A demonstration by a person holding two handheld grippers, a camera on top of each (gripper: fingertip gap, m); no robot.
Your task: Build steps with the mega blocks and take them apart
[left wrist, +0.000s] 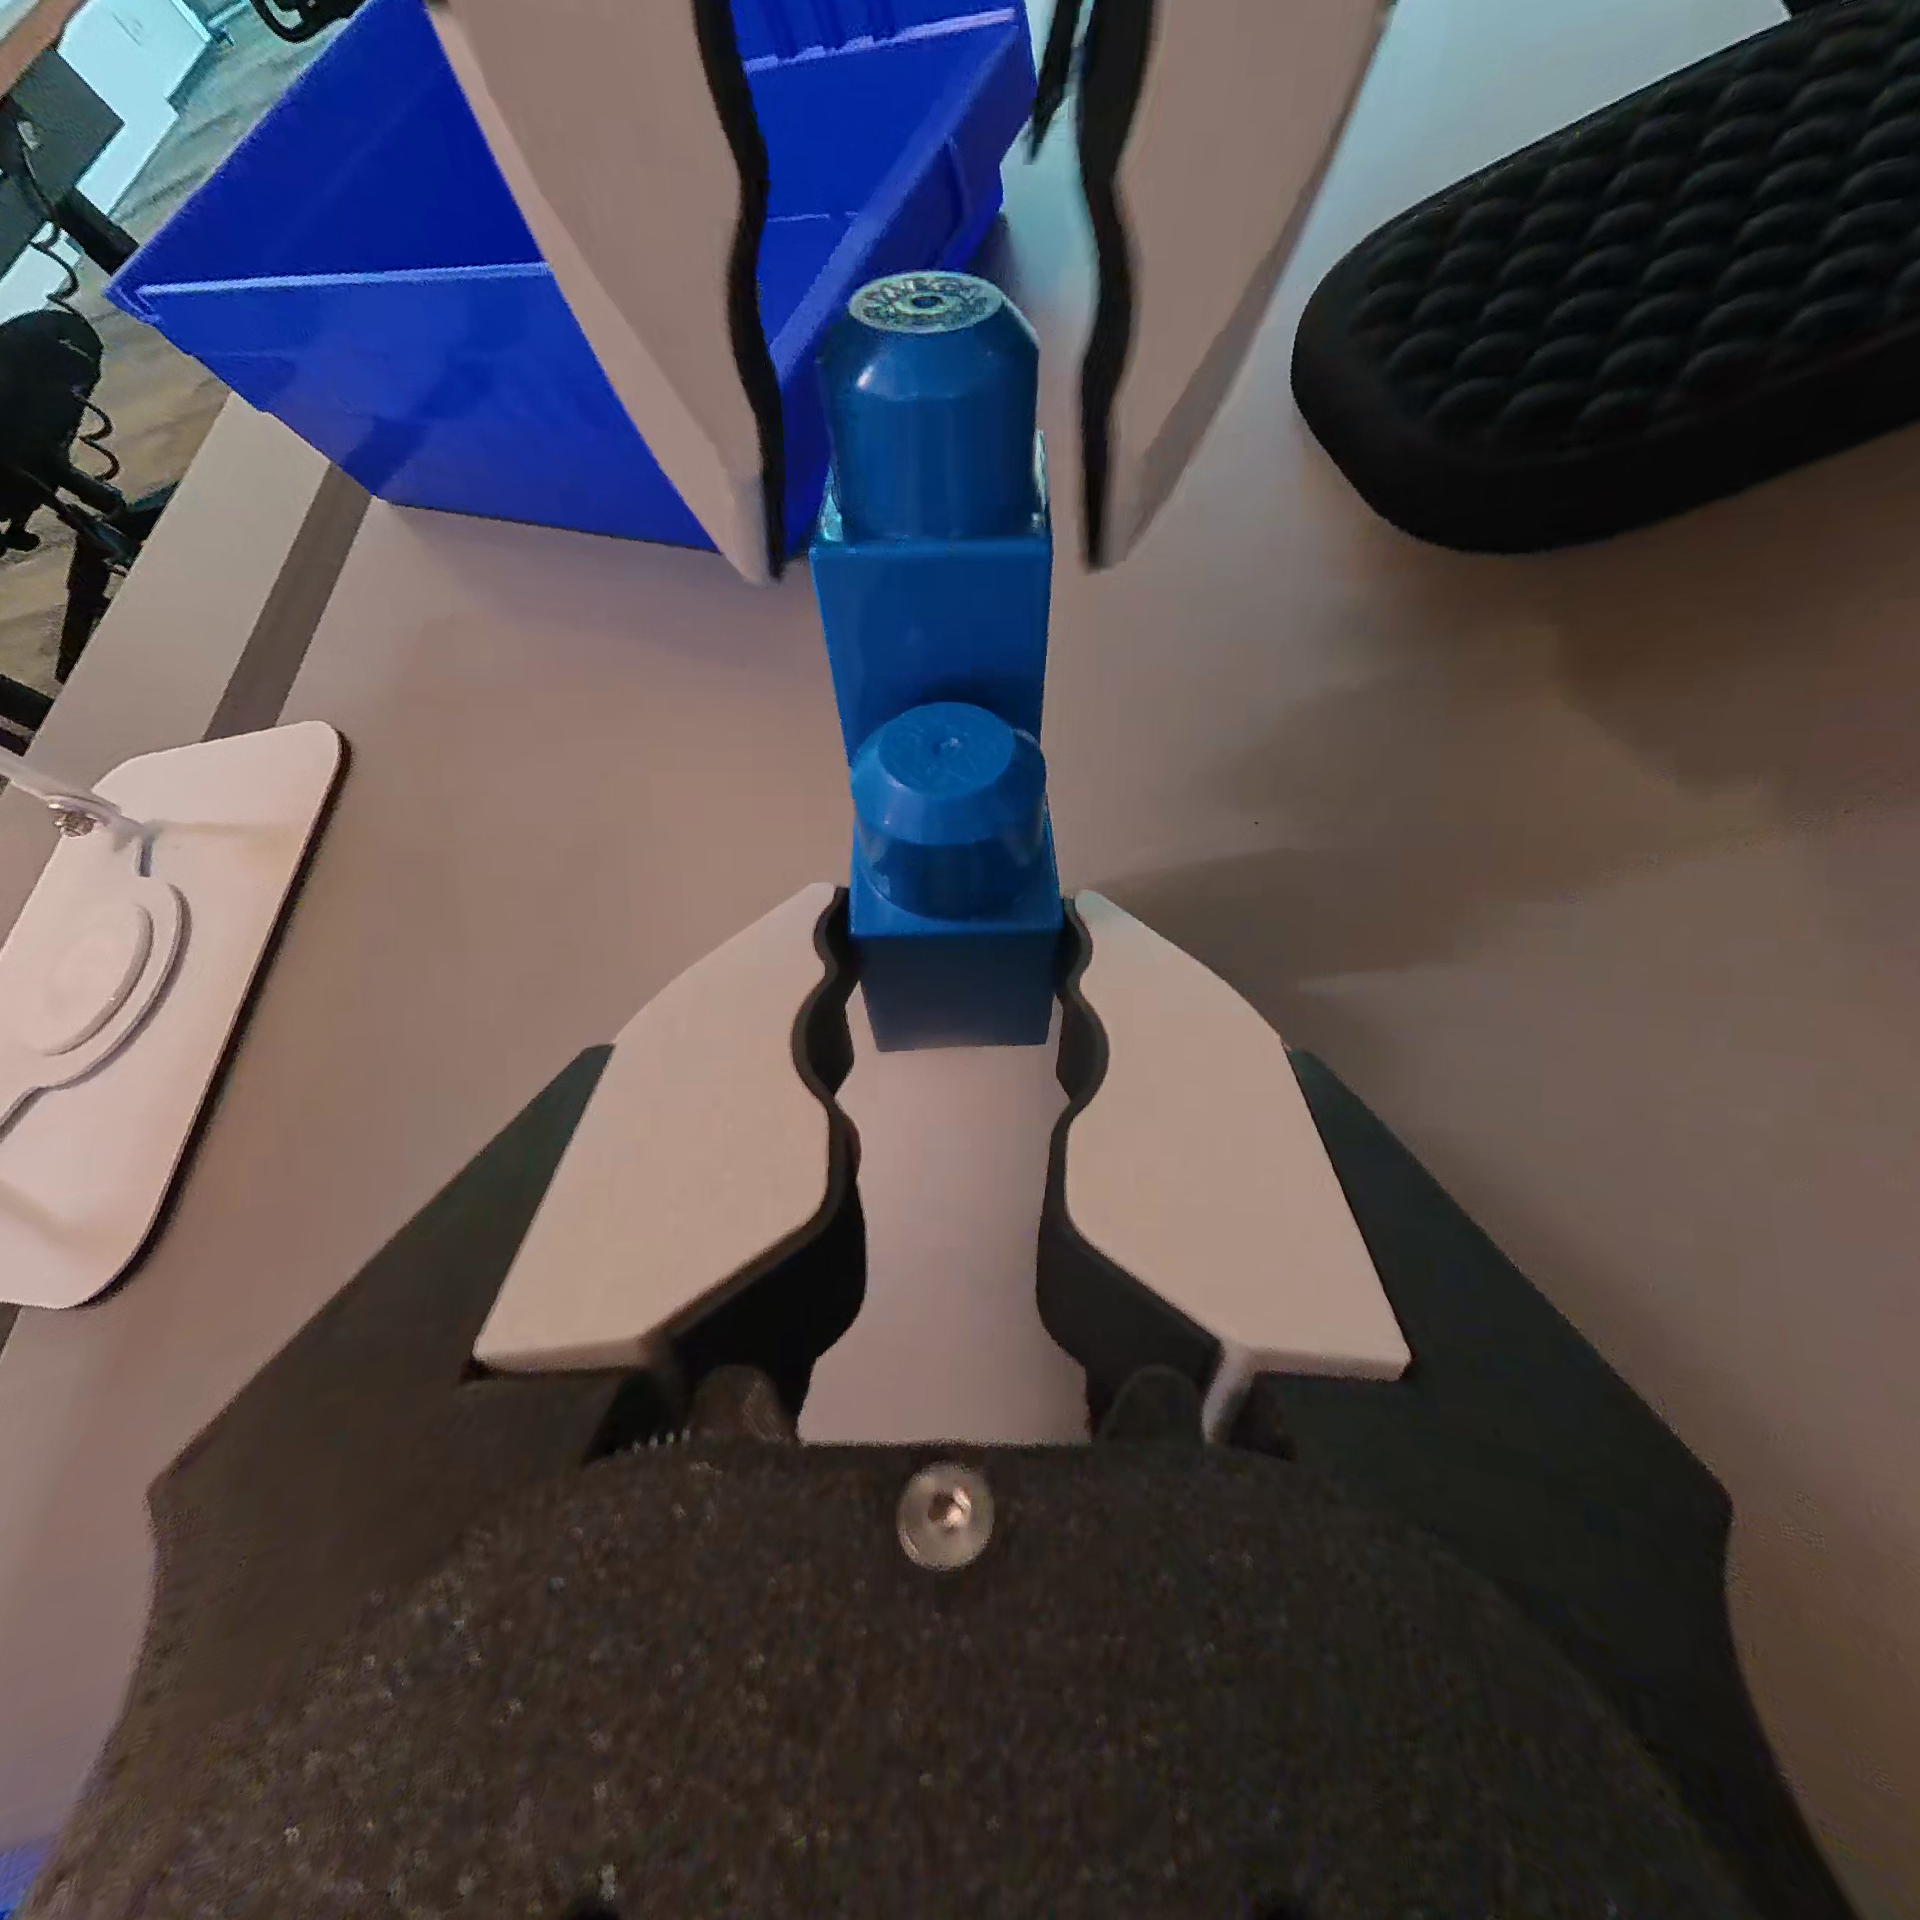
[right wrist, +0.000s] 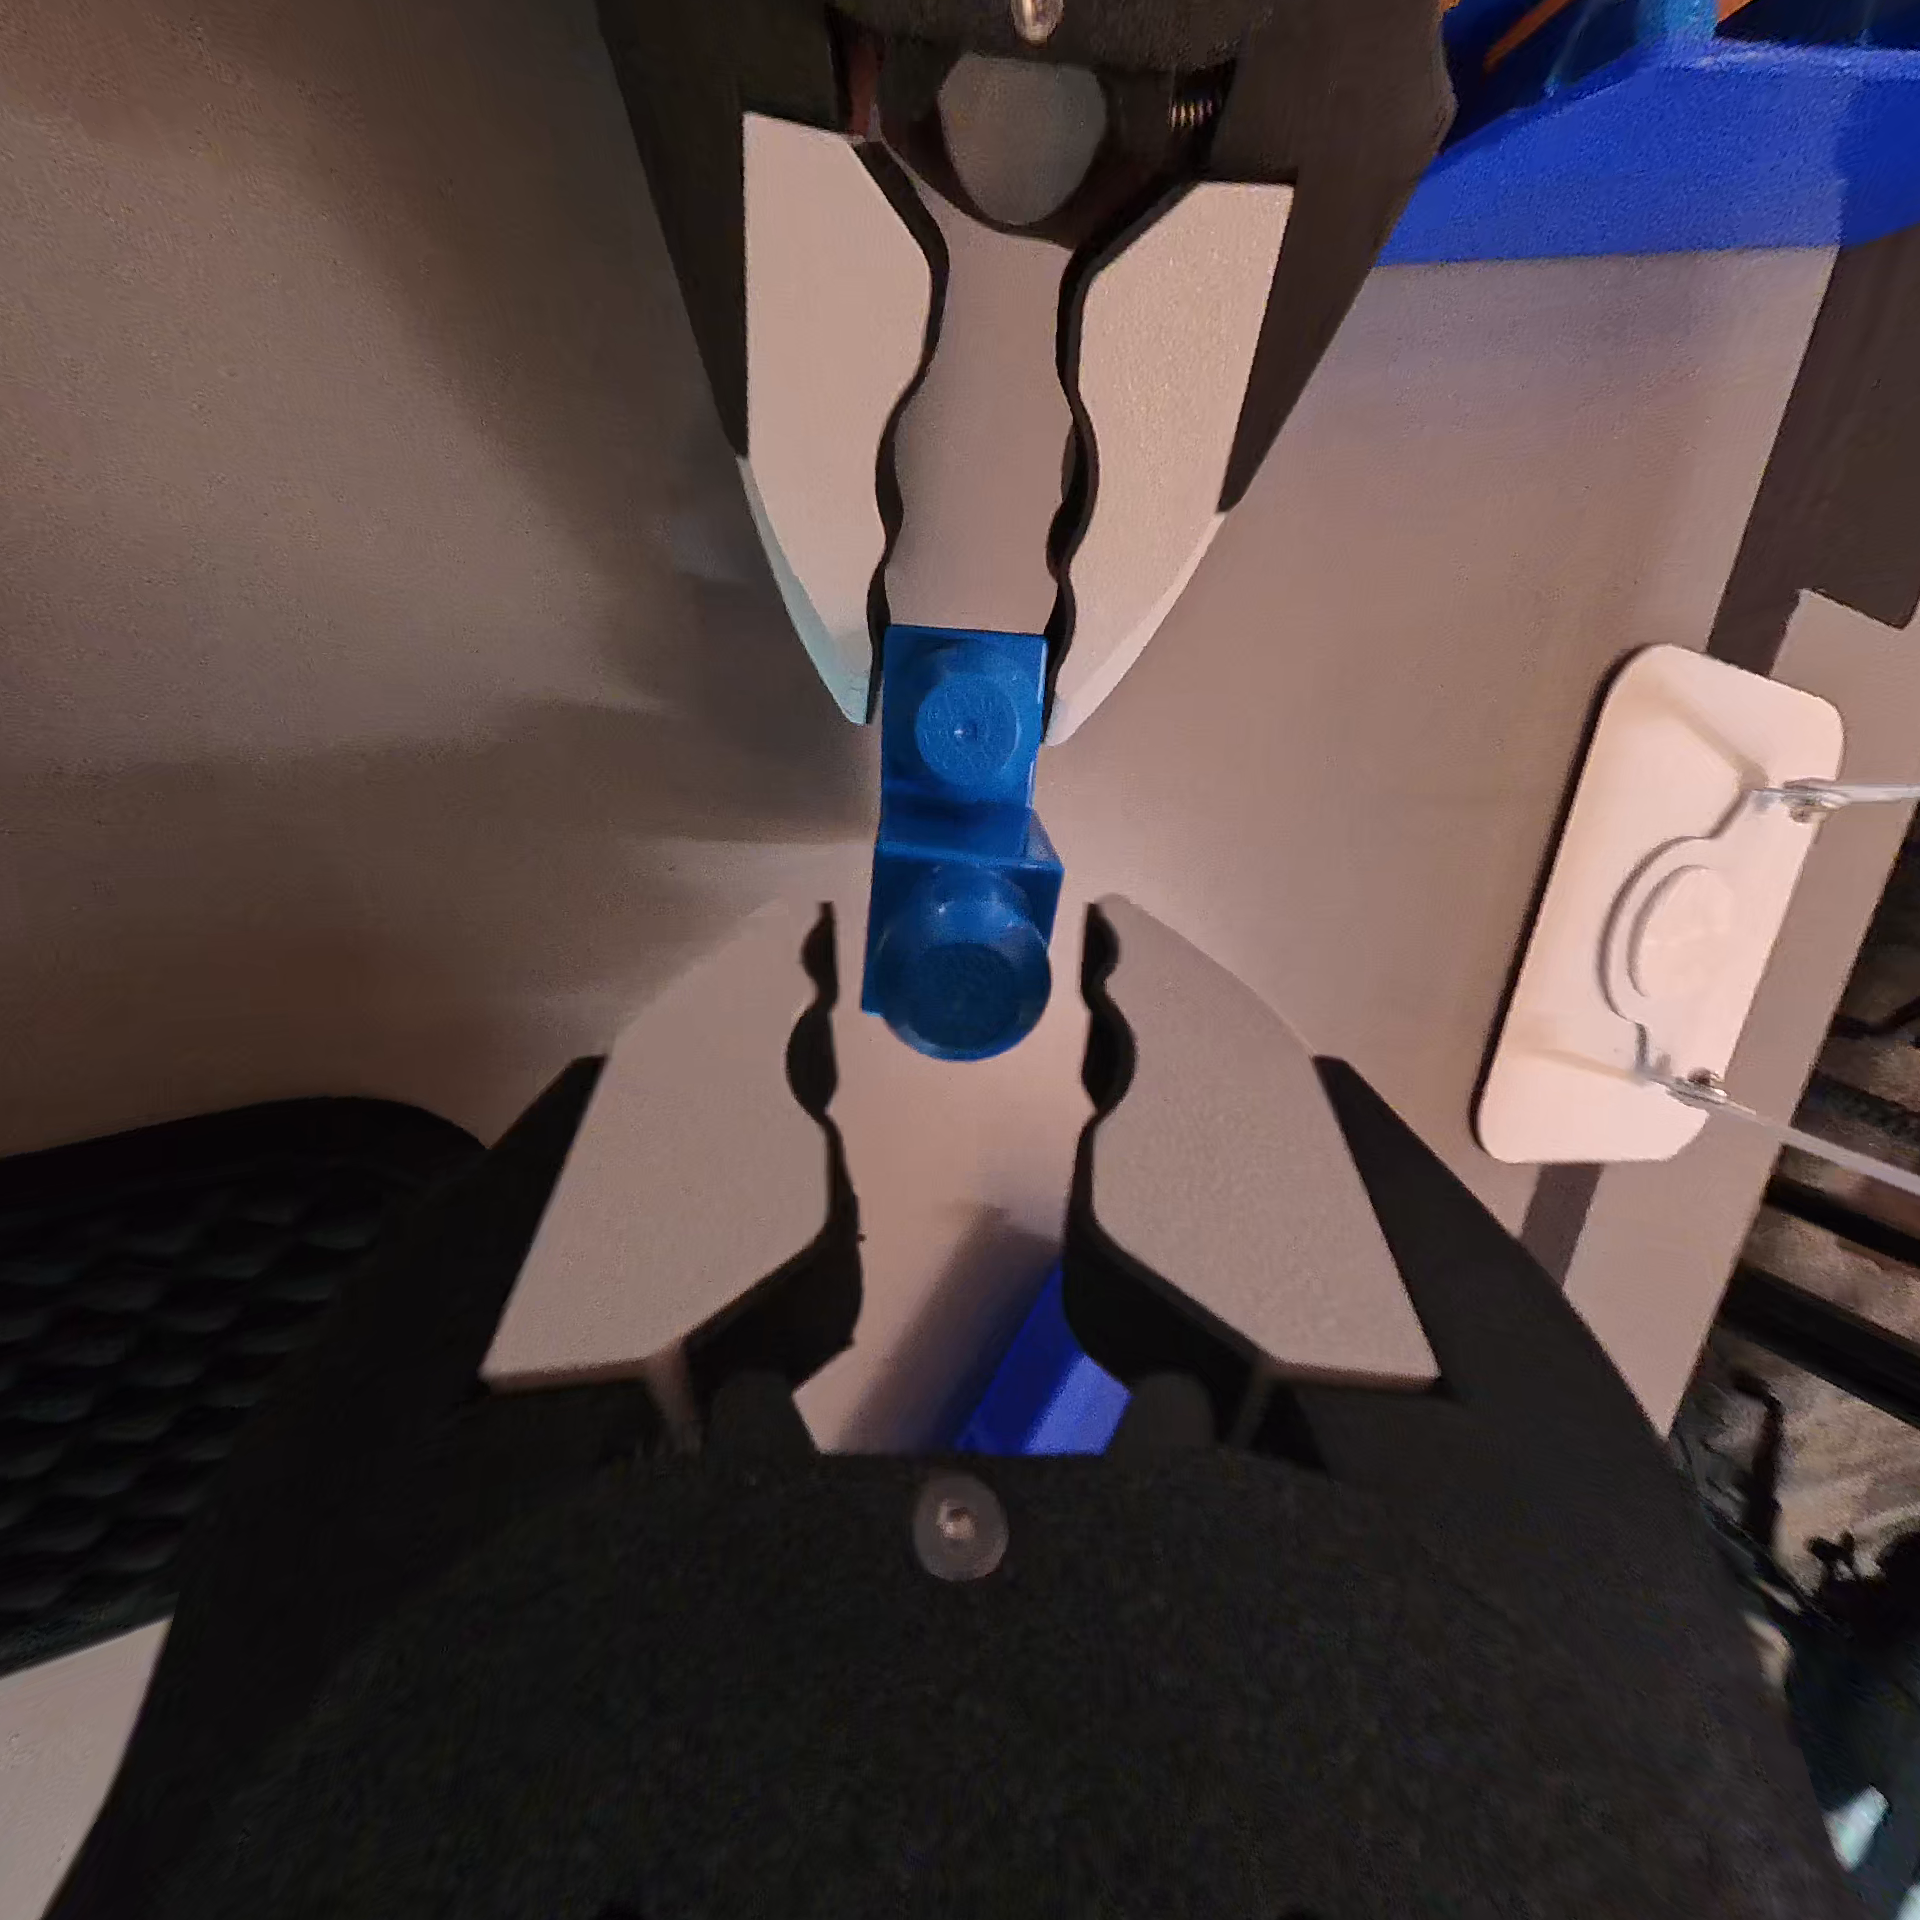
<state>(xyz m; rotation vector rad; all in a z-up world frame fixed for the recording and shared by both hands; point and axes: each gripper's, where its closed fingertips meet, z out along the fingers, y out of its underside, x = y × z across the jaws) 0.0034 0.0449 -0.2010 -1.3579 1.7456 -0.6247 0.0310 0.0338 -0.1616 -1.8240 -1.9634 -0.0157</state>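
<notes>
Blocks [left wrist: 940, 790]: blue two-step stack on the table [left wrist: 1455, 935], lower end clamped by the left gripper [left wrist: 956, 935].
Table carries a blue bin [left wrist: 416, 343] behind the stack, a black textured pad [left wrist: 1621, 312] to its right and a white plate [left wrist: 145, 997] at the left edge. Left gripper's jaws are pressed against both sides of the lower block. Right gripper [right wrist: 956, 935] faces it, jaws apart, fingertips flanking the raised block [right wrist: 961, 956] with a gap on each side, not touching.
</notes>
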